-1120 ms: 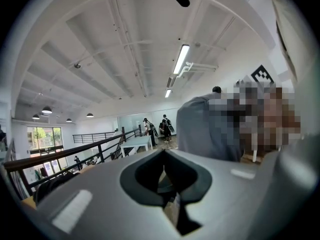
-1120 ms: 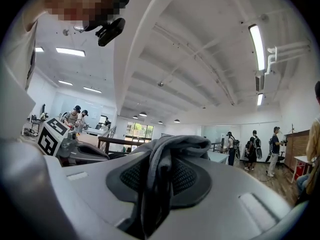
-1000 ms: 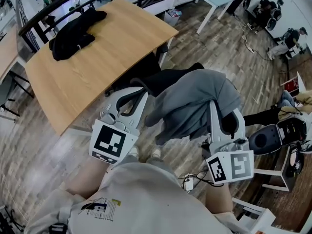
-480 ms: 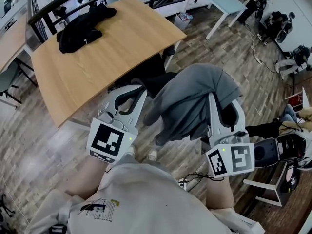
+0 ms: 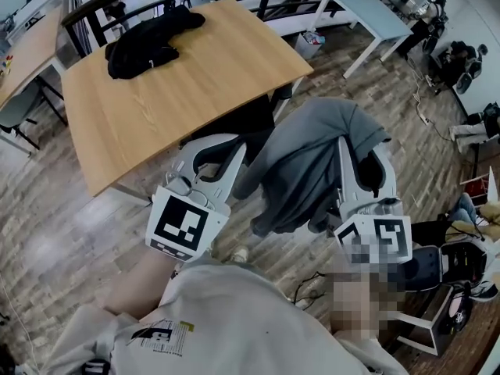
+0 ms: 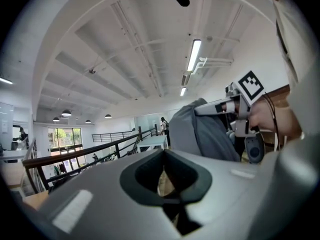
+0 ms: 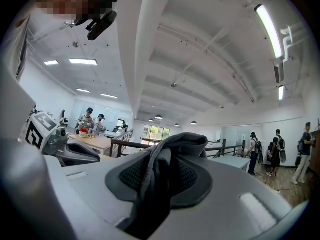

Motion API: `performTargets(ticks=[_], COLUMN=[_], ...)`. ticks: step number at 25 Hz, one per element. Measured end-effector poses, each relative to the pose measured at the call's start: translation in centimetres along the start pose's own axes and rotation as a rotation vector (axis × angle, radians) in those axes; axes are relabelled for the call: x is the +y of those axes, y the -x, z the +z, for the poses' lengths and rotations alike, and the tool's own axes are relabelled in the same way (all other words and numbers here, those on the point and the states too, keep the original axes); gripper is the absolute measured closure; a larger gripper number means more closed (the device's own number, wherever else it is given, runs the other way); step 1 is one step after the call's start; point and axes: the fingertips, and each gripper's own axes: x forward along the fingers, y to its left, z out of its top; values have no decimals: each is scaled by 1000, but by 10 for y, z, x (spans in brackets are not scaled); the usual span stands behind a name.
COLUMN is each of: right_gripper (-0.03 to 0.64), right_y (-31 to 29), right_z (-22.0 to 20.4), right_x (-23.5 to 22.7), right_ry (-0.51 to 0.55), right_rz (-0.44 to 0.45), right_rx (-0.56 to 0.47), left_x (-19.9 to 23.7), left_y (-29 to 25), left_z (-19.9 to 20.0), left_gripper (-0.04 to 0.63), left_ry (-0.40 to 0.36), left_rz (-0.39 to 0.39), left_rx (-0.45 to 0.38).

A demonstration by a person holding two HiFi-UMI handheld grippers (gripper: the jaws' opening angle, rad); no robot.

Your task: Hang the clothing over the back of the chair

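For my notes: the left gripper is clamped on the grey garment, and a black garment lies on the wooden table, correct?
No: the right gripper is clamped on the grey garment; the right gripper view shows it. The black garment does lie on the wooden table.

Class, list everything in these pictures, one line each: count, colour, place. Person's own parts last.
table: one, light wood, upper left.
black garment: one, black, on that table's far end.
grey garment: one, grey, centre, hanging.
chair: one, black, at the table's near edge, partly hidden.
second table: one, pale, top right.
floor: grey-brown planks, throughout.
left gripper: one, white, nothing between its jaws.
right gripper: one, white, shut on grey garment.
shirt: one, pale, bottom.
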Motion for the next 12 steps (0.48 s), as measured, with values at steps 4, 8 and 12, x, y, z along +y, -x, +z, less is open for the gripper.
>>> performTargets(ticks=[4,8,12], right_gripper=[507,505,502], right_y=[-22,-41,-59], right_z=[-2,-5,-13], right_x=[3,4,0], right_ry=[6,2,4], right_rz=[26,62,81], right_rx=[6,16,31], left_x=[9,16,20], left_y=[-7,-17,-27], left_z=[-7,-12,-20], left_gripper=[595,595,595], left_ry=[16,28,43], left_rz=[15,33,47], left_rx=[12,17,30])
